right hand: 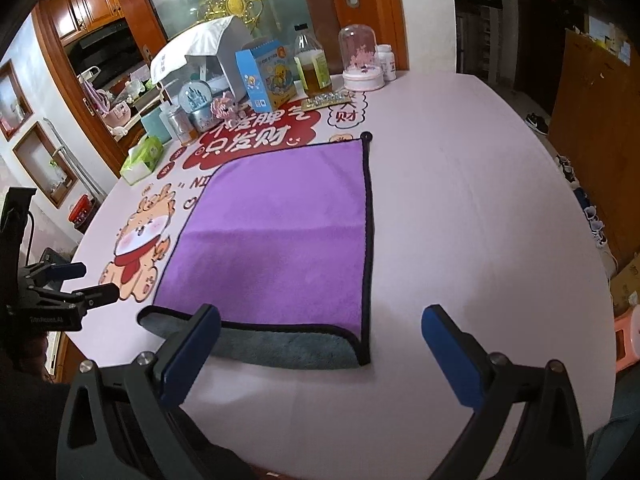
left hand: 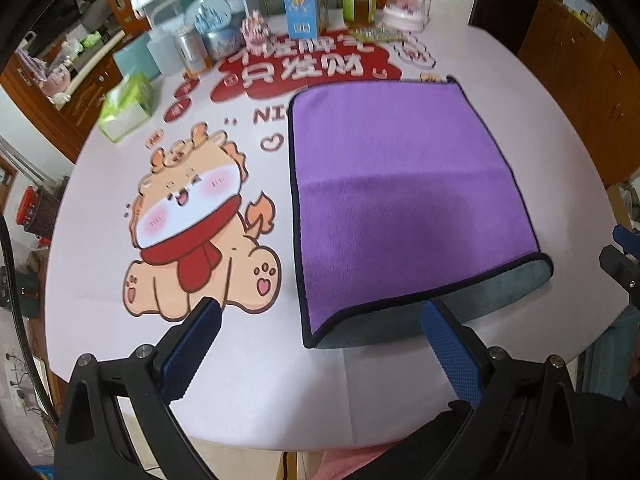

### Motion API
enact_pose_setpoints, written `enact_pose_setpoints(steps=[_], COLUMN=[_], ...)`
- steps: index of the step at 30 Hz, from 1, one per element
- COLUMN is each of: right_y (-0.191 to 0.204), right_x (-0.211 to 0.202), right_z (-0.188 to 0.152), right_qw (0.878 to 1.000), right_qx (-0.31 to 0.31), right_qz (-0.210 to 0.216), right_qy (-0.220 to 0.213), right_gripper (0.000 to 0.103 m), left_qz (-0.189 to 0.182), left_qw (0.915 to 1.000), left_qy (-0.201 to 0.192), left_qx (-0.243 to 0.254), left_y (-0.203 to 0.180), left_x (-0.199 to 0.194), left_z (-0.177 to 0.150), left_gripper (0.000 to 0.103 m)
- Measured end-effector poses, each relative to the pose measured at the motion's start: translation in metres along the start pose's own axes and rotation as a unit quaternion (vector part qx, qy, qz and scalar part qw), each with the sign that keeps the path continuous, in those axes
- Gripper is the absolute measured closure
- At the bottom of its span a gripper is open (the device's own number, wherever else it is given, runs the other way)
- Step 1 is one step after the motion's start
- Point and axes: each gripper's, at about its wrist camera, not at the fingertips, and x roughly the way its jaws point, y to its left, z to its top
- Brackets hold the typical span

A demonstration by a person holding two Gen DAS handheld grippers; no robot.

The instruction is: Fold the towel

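1. Along the table's [right hand: 460, 208] left edge a green tissue pack [left hand: 126, 106] sits near the rim. A printed cartoon dragon [left hand: 192, 224] fills the cloth beside it, with nothing standing on it.
2. The left gripper [left hand: 320, 344] hangs over the near edge with its blue-padded fingers [left hand: 192, 352] spread wide, gripping nothing. Its right finger sits in front of the towel's near hem; I cannot tell whether they touch.
3. The purple towel [left hand: 400, 200] lies flat about mid-table, folded once, black-piped edges squared up. Along its near edge the grey underside [right hand: 280, 346] shows below the purple layer, which stops short of it. A small black hanging loop [right hand: 365, 136] marks the far right corner.
4. The right gripper [right hand: 320, 344] is also over the near edge, fingers fully apart and holding nothing; its left finger overlaps the towel's near left corner in view.
5. Right of the towel the pink surface runs bare to the curved right edge.
6. The far edge is crowded: a blue carton [right hand: 260, 80], a bottle of yellow liquid [right hand: 312, 68], a glass dome [right hand: 360, 60].
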Motion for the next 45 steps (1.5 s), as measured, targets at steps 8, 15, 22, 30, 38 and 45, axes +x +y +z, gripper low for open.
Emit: enact_pose_setpoints(steps=[8, 15, 22, 30, 38, 45], right_y=[-0.001, -0.003, -0.005, -0.003, -0.004, -0.001], right_x=[0.040, 0.069, 0.087, 0.094, 0.091, 0.086], right_z=[-0.008, -0.017, -0.029, -0.037, -0.037, -0.038], right_qw=[0.999, 0.996, 0.994, 0.992, 0.992, 0.993], right_qx=[-0.025, -0.035, -0.039, -0.048, -0.053, -0.061], right_qz=[0.001, -0.009, -0.012, -0.011, -0.019, -0.022], right_qy=[0.039, 0.077, 0.106, 0.116, 0.110, 0.099], right_gripper=[0.008, 0.015, 0.028, 0.046, 0.054, 0.059], left_qz=[-0.007, -0.028, -0.044, -0.061, -0.064, -0.063], left_qw=[0.9976, 0.9924, 0.9881, 0.9863, 0.9861, 0.9868], left_qy=[0.064, 0.117, 0.144, 0.148, 0.148, 0.144], left_qx=[0.024, 0.027, 0.031, 0.038, 0.041, 0.038], left_y=[0.001, 0.000, -0.004, -0.009, -0.012, -0.012], left_x=[0.045, 0.075, 0.094, 0.104, 0.108, 0.099], left_z=[0.006, 0.005, 0.003, 0.001, 0.001, -0.006], left_gripper=[0.003, 0.004, 0.017, 0.033, 0.059, 0.079])
